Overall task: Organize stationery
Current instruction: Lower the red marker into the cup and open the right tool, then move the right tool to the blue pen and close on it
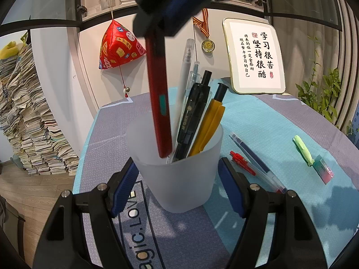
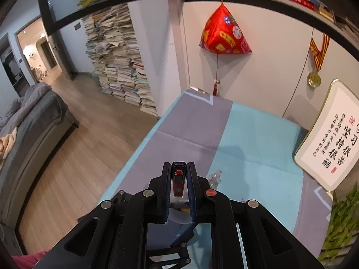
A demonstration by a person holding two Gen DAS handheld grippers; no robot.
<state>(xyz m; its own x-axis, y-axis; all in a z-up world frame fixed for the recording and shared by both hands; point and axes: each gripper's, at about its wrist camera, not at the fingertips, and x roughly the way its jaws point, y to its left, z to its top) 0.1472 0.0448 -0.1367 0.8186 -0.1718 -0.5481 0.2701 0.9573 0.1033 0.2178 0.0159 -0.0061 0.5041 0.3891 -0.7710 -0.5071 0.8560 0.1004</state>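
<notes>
The left tool (image 1: 177, 174) clamps the frosted cup (image 1: 177, 168), its blue pads pressed to the cup's two sides, and the cup stands upright on the worktop (image 1: 269, 121), which is covered in a grey and turquoise cloth. The right tool (image 2: 178, 179) comes in from above, its jaws closed on a red pen (image 1: 158, 98); the pen hangs tilted with its lower end inside the cup's mouth, against the near left of the rim. In the right wrist view the pen's top end shows between the pads. Already in the cup are a black pen (image 1: 190, 116), a yellow pen (image 1: 208, 127) and a clear-capped white pen (image 1: 184, 74), all leaning to the right. On the cloth to the right of the cup lie a short red pen (image 1: 242, 163) and a blue pen (image 1: 255, 159), side by side and touching. Farther right lie a green highlighter (image 1: 304, 150) and a pastel eraser (image 1: 323, 168), end to end. A framed calligraphy plaque (image 1: 255, 56) leans on the wall behind.
</notes>
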